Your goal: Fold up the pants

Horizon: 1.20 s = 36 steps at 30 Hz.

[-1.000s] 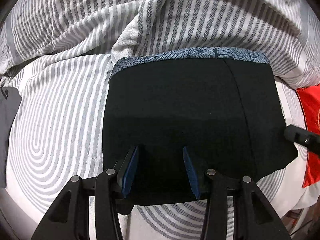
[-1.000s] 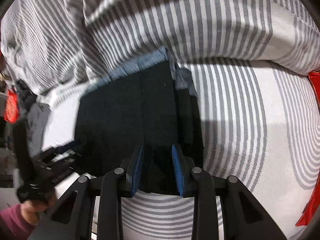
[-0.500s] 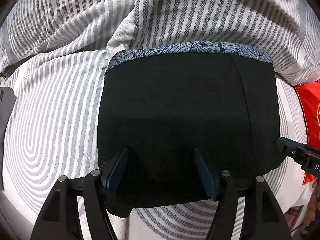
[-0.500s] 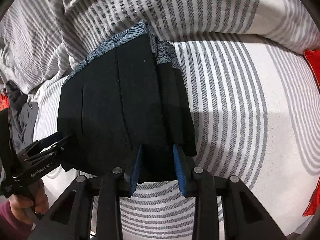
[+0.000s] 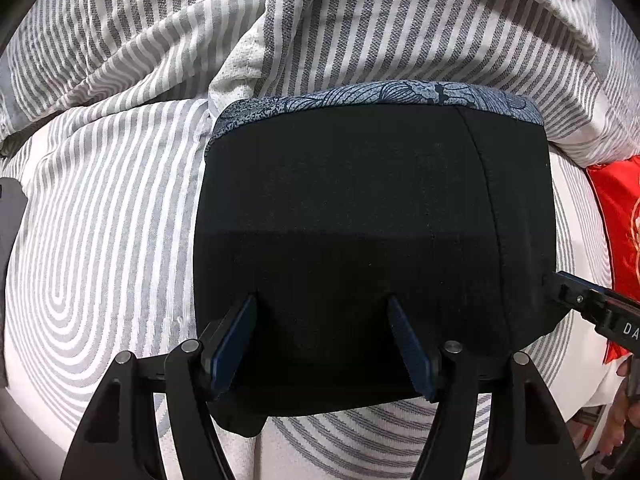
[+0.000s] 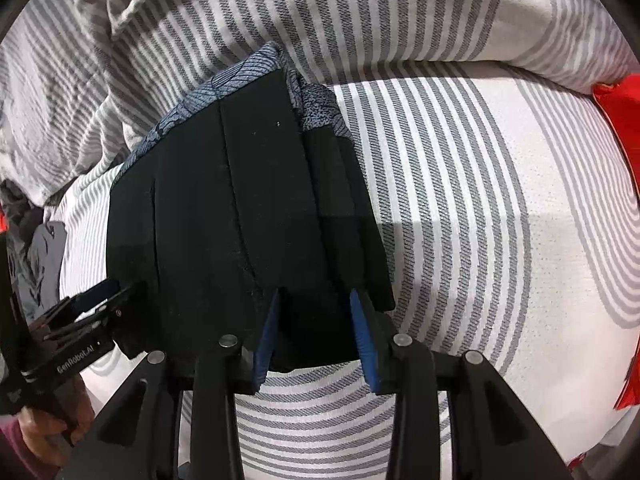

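The black pants (image 5: 360, 240) lie folded into a compact rectangle on the striped bed, with a blue patterned waistband (image 5: 380, 94) along the far edge. My left gripper (image 5: 322, 312) is open, its fingers spread over the near edge of the pants. In the right wrist view the pants (image 6: 240, 208) show stacked layers on their right side. My right gripper (image 6: 316, 304) is open over the near right corner of the pants. The left gripper (image 6: 96, 300) shows at the pants' left edge, and the right gripper's tip (image 5: 576, 300) at their right edge.
A grey and white striped sheet (image 5: 100, 240) covers the bed. A rumpled striped duvet (image 5: 360, 20) is heaped just behind the pants. A red cushion (image 5: 616, 220) lies at the right. A grey garment (image 6: 44, 256) lies at the left.
Both grippers have opened wider and drawn back a little from the pants. The folded pants lie flat and still.
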Each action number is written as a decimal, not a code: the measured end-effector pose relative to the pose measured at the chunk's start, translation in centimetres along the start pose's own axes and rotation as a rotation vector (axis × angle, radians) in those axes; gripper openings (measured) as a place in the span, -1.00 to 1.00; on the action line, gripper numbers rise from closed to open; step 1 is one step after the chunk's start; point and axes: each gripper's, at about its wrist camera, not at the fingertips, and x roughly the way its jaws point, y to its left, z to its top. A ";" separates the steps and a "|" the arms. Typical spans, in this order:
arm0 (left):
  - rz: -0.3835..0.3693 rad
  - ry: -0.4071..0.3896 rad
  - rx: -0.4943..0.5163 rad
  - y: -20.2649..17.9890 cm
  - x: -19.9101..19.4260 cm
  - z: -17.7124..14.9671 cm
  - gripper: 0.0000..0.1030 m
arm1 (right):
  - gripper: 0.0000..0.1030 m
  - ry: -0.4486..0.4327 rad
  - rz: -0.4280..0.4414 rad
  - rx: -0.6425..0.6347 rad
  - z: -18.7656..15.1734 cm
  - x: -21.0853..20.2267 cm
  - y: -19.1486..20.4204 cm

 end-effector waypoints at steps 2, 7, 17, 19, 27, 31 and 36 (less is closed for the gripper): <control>-0.001 0.000 0.005 0.0 0.0 0.1 0.36 | -0.19 -0.003 -0.007 0.011 0.1 0.1 0.2; -0.011 0.006 0.011 0.0 -0.1 0.3 0.37 | 0.09 -0.024 -0.060 0.015 0.1 0.2 0.7; -0.035 -0.009 0.031 0.5 -0.3 0.5 0.44 | 0.50 -0.047 -0.041 0.180 -0.8 0.3 -1.1; -0.058 0.018 0.041 0.3 0.1 0.6 0.77 | 0.50 -0.046 -0.058 0.157 -0.6 0.2 -0.7; -0.047 0.049 0.062 -0.2 0.5 0.9 0.81 | 0.58 -0.037 -0.096 0.073 -0.3 0.1 -0.2; -0.066 0.066 0.086 -0.4 1.1 0.7 0.98 | 0.63 -0.035 -0.088 0.044 -0.2 0.1 -0.5; -0.080 0.058 0.042 0.1 0.5 0.6 0.98 | 0.64 -0.013 -0.049 0.039 0.1 0.0 -1.4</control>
